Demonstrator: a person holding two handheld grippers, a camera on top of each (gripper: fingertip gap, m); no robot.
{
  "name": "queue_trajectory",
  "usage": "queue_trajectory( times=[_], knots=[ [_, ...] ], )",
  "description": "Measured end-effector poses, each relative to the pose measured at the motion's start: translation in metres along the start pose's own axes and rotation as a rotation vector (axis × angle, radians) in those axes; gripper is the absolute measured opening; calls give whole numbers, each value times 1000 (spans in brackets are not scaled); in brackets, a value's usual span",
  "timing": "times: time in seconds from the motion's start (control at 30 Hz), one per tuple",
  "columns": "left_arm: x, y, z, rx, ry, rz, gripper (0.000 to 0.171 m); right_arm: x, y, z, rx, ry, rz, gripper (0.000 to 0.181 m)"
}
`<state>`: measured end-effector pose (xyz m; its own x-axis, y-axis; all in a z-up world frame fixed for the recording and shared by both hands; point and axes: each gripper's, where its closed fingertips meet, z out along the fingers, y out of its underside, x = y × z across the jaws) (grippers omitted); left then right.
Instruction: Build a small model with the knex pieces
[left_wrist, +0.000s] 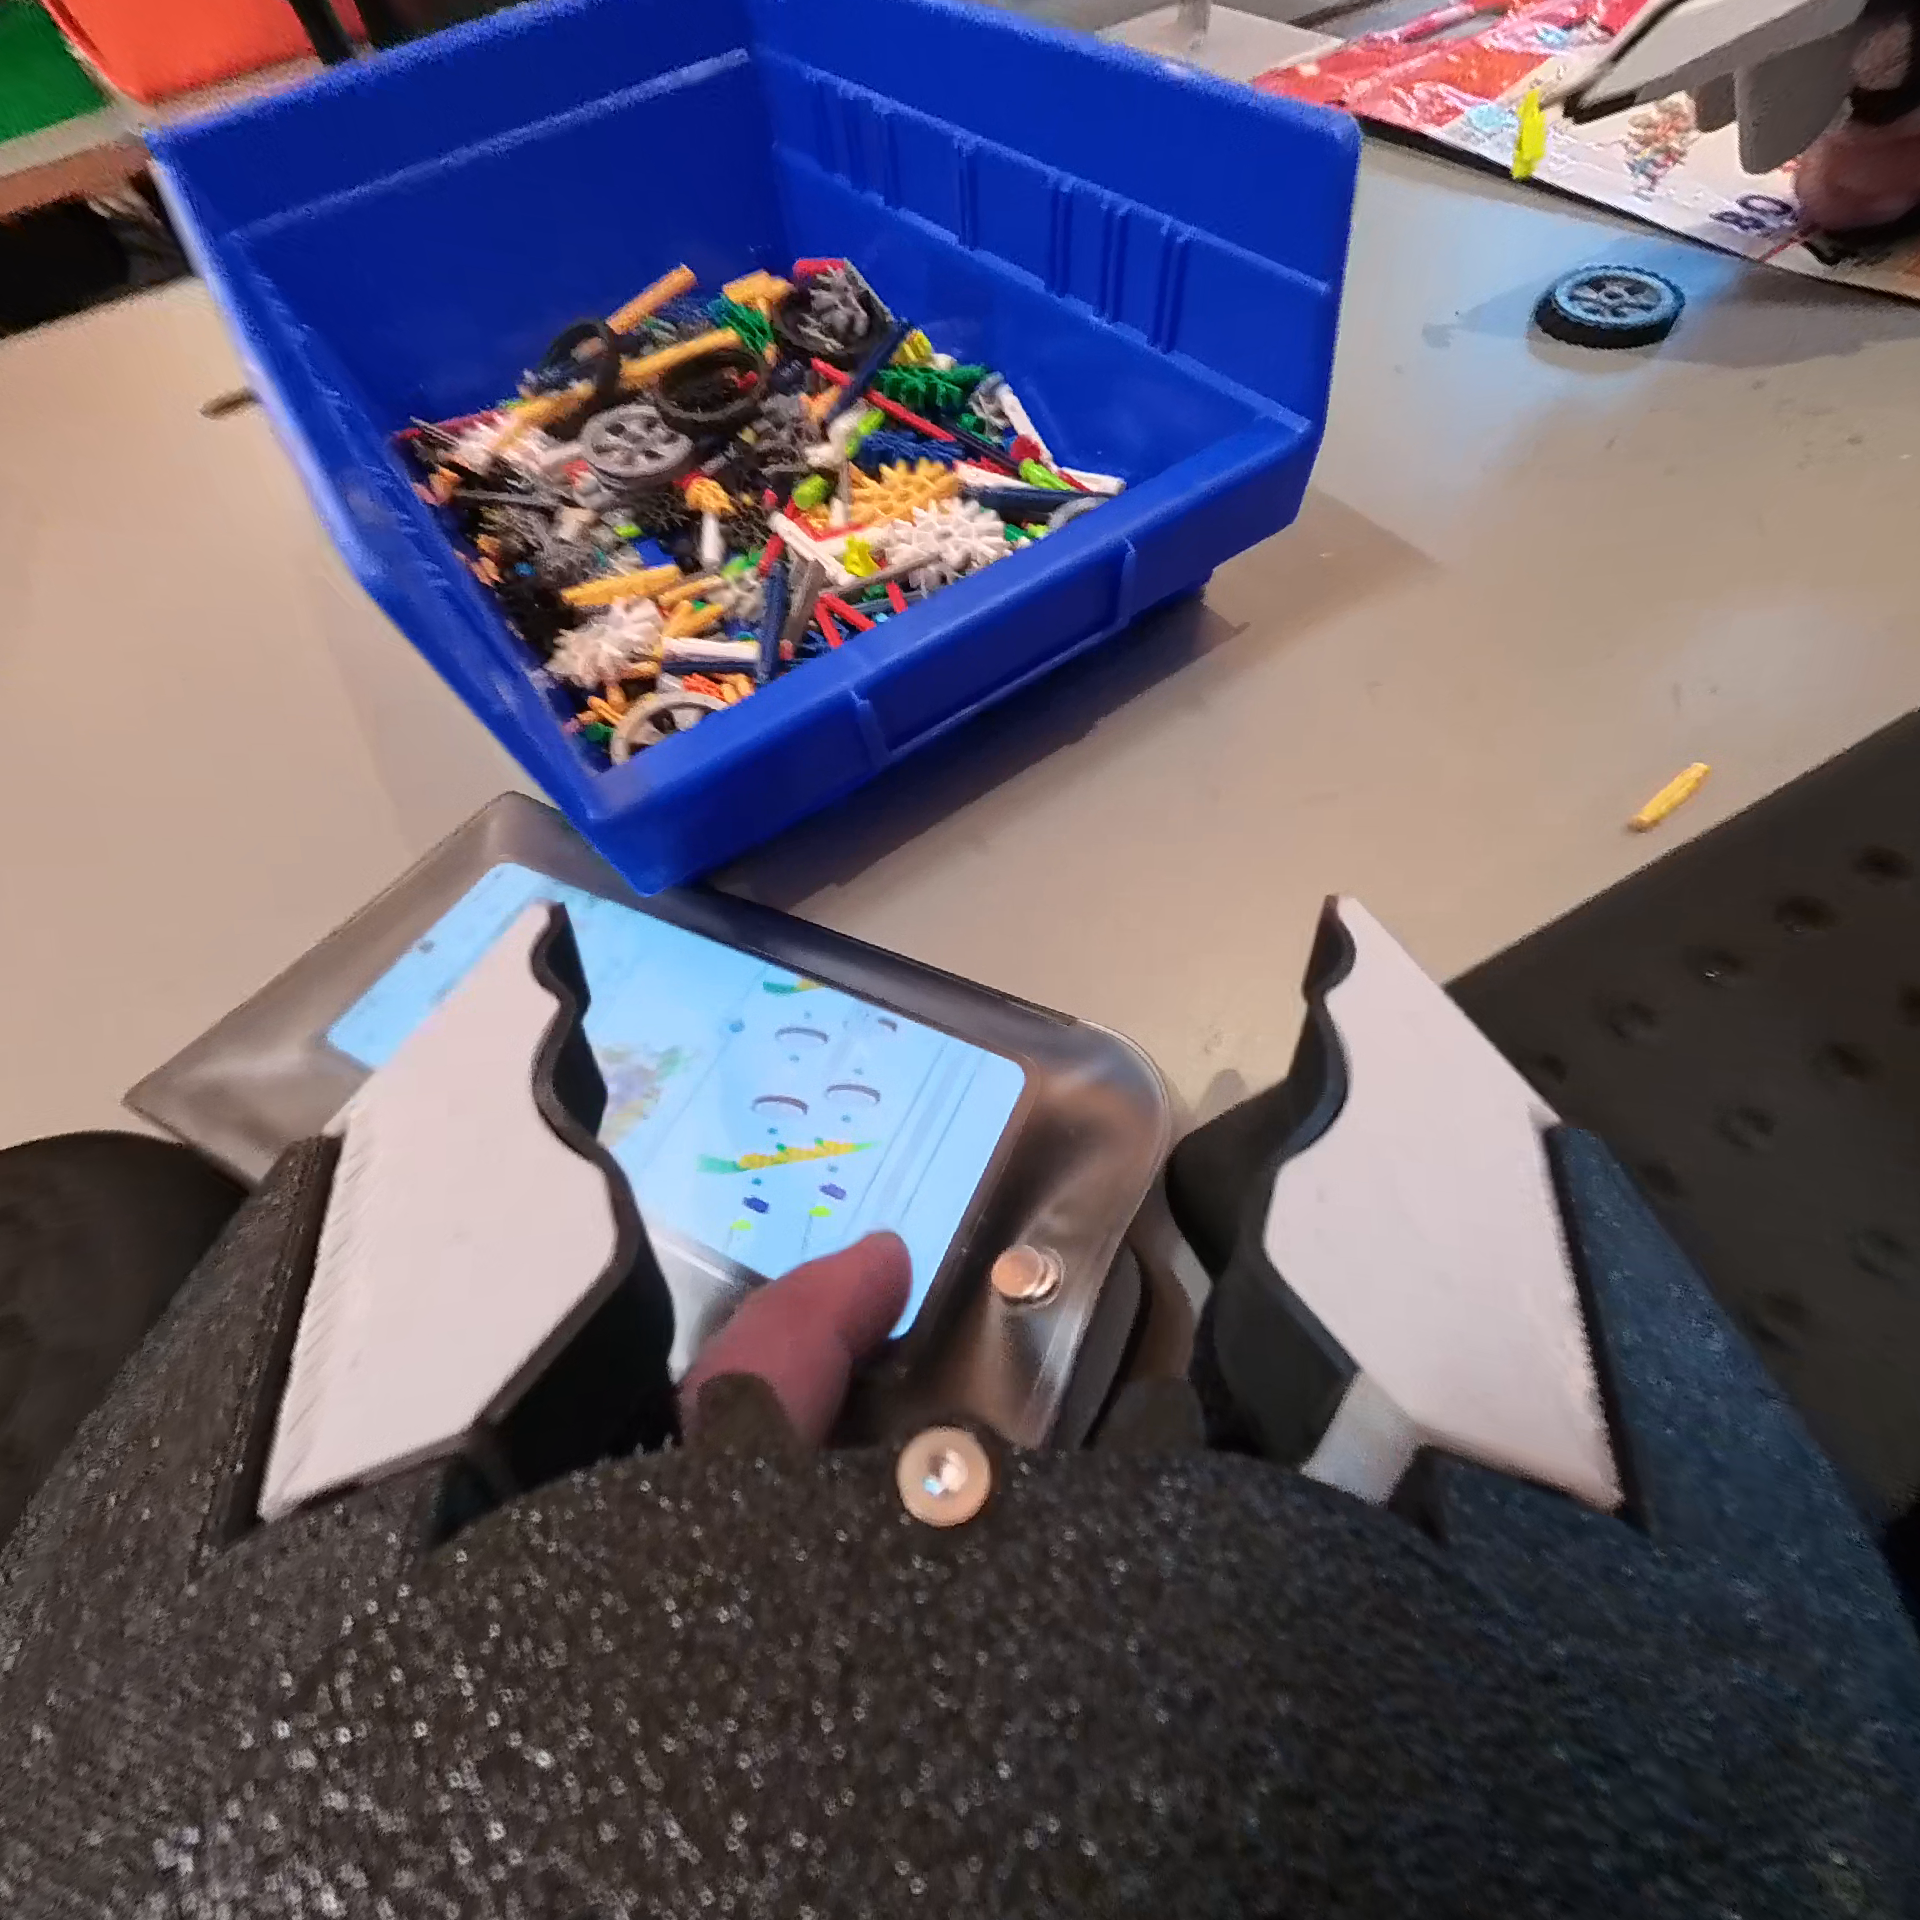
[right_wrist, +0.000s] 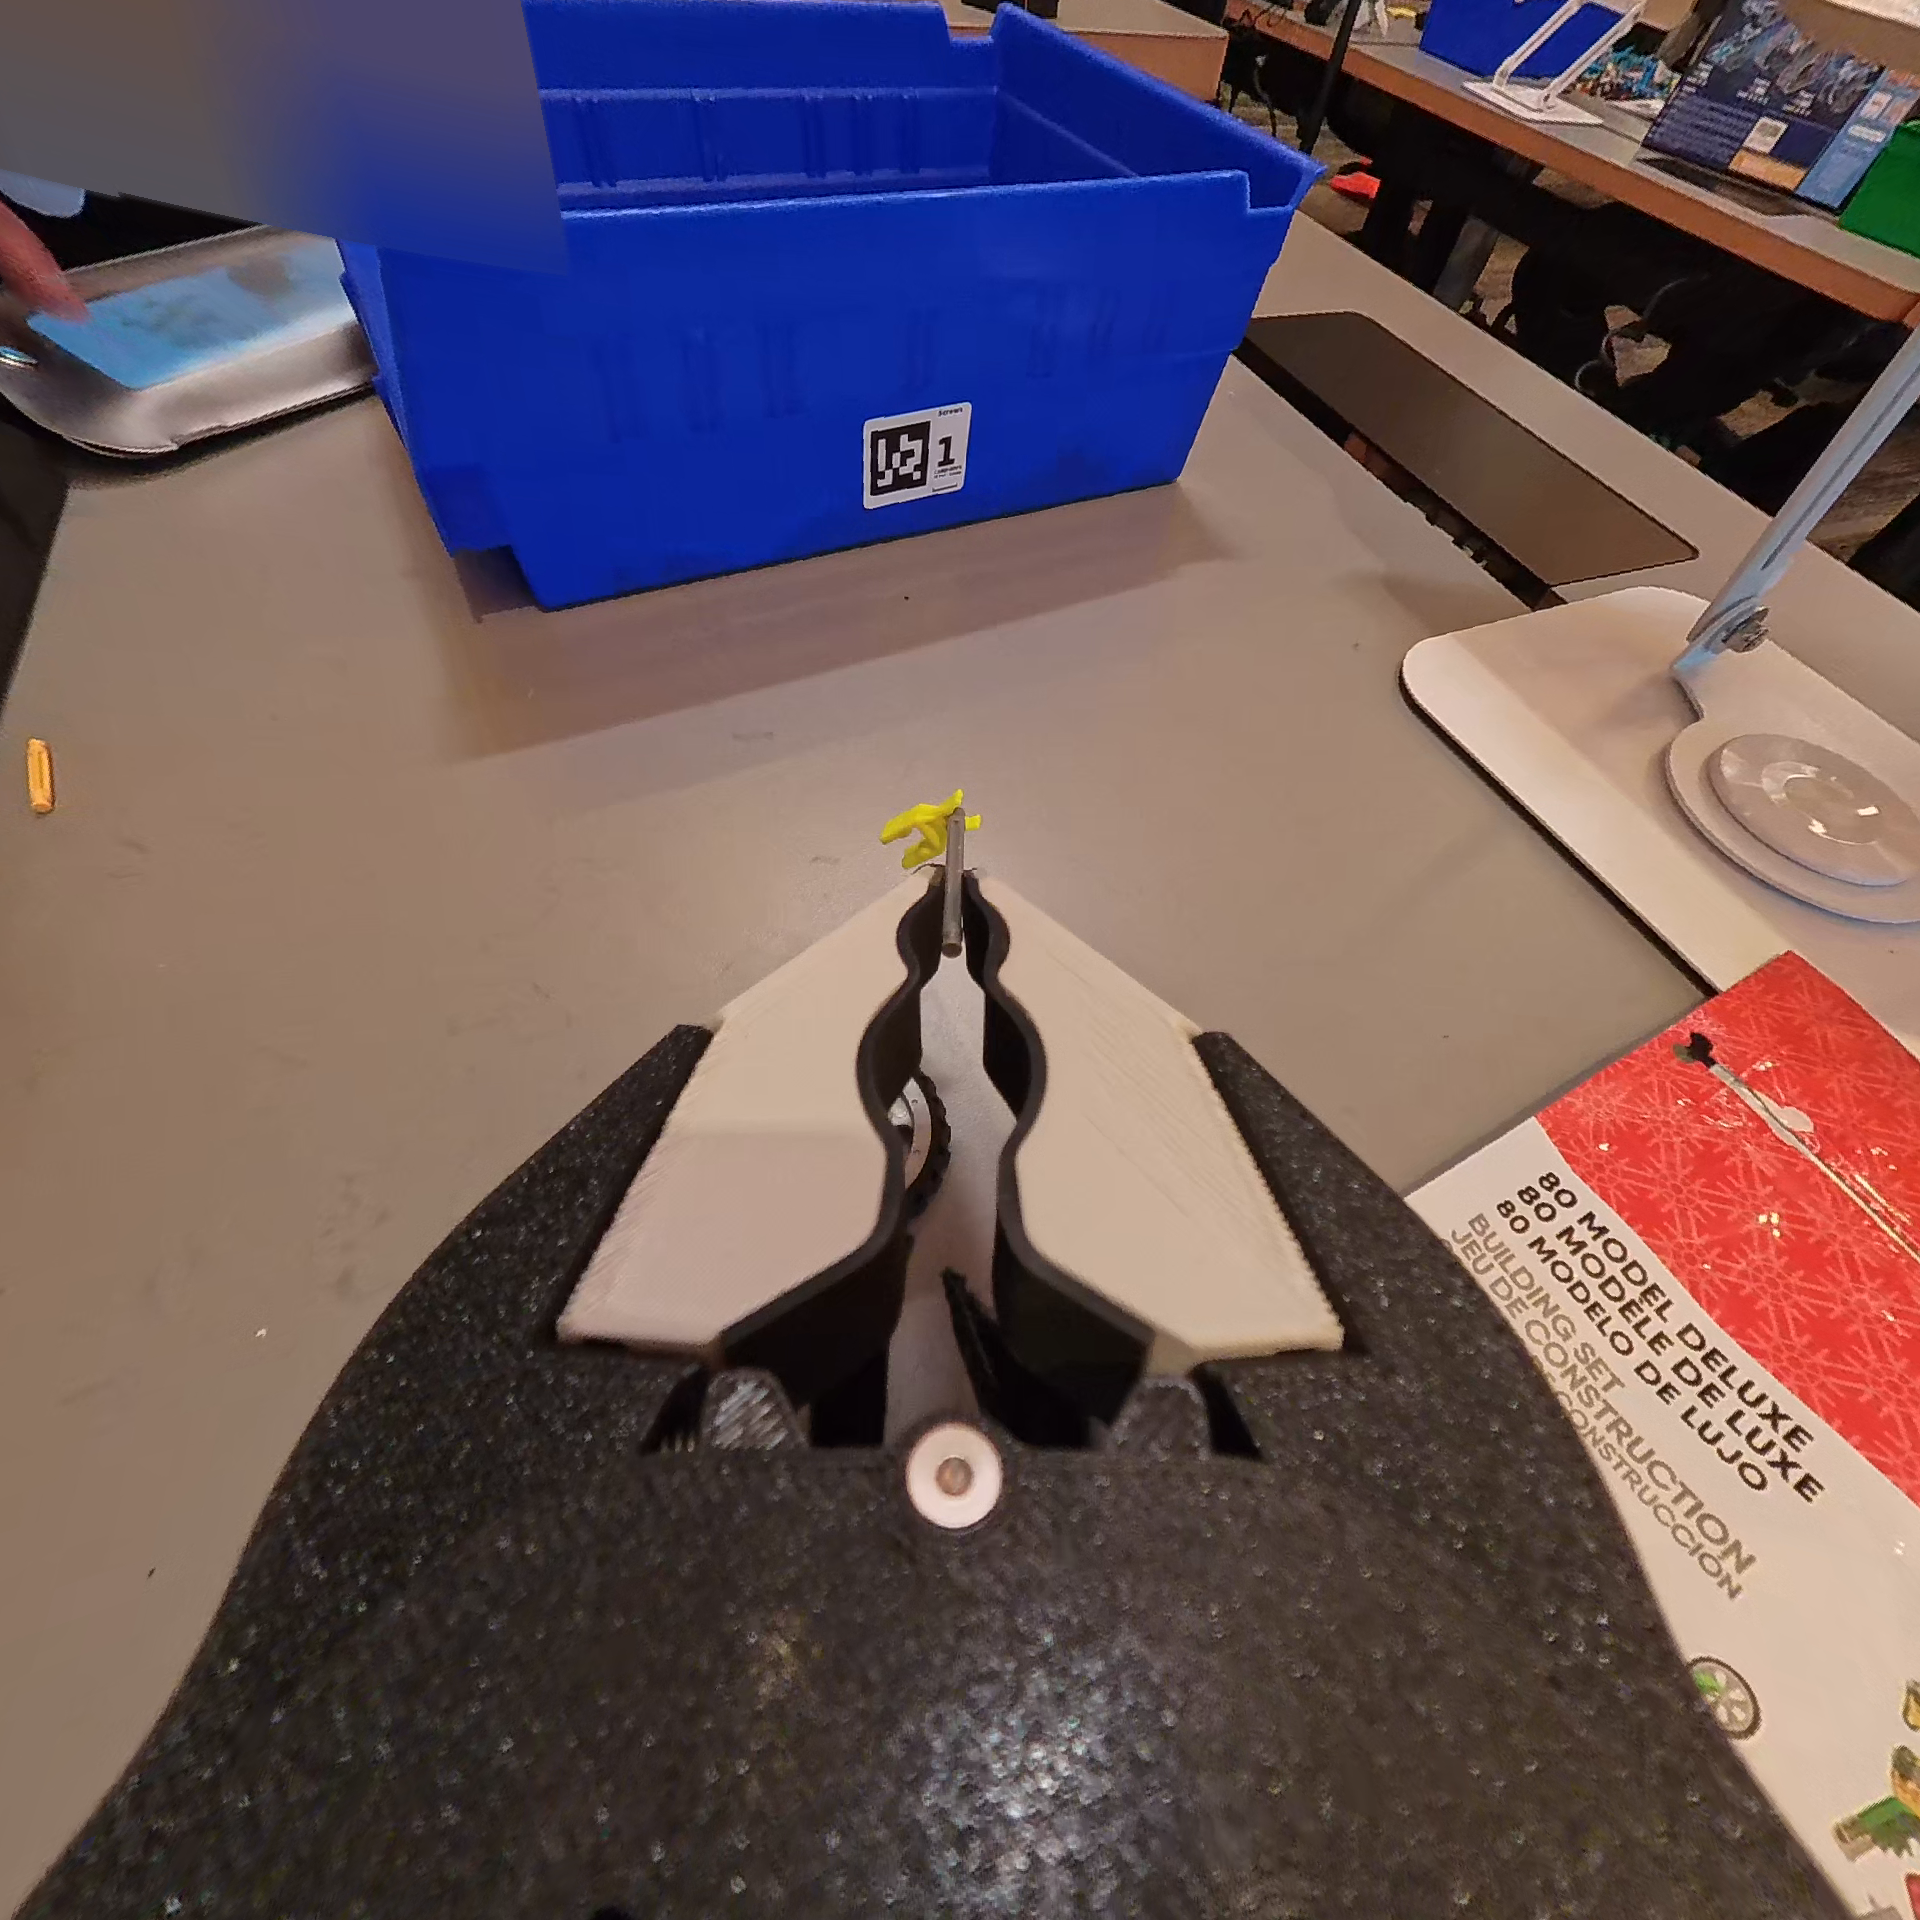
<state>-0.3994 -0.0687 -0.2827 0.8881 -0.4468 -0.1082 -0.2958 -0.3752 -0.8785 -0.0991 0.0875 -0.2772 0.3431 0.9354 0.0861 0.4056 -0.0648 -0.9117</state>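
My left gripper (left_wrist: 940, 925) is open and holds nothing. It hovers over a lit phone (left_wrist: 727, 1081) that lies on a shiny metal tray (left_wrist: 1091, 1091), and a person's finger (left_wrist: 821, 1320) touches the screen. Just beyond stands a blue bin (left_wrist: 1039, 239) full of small coloured construction pieces (left_wrist: 748, 499). My right gripper (right_wrist: 951, 883) is shut on a thin grey rod (right_wrist: 953, 883) with a yellow connector (right_wrist: 920, 828) at its far end, held over the grey table. It also shows far off in the left wrist view (left_wrist: 1704, 62). The bin's outer wall (right_wrist: 727, 364) stands ahead of it.
A black wheel (left_wrist: 1610, 301) and a short yellow rod (left_wrist: 1670, 796) lie loose on the table. A red and white instruction sheet (right_wrist: 1714, 1299) lies at the right, next to a white stand base (right_wrist: 1538, 686). A black perforated mat (left_wrist: 1714, 987) borders the table's edge. The tips of one gripper are about 35 cm away from the tips of the other. From my right tips it is roughly 5 cm to the black wheel (left_wrist: 1610, 301); from my left, 30 cm.
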Motion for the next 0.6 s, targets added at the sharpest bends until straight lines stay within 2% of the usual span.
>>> queue_trajectory(
  times=[0.13,0.33,0.47,0.6],
  knots=[
    [-7,-4,-3,37,-61,35,132,0,0,0,-1,1,0,2],
    [9,3,6,-25,-30,191,131,1,0,1,-4,2,0,2],
    [2,10,8,-79,-42,164,127,0,0,0,-3,1,-2,2],
    [-13,3,0,-46,-123,150,124,0,0,0,-3,-1,-4,2]
  ],
)
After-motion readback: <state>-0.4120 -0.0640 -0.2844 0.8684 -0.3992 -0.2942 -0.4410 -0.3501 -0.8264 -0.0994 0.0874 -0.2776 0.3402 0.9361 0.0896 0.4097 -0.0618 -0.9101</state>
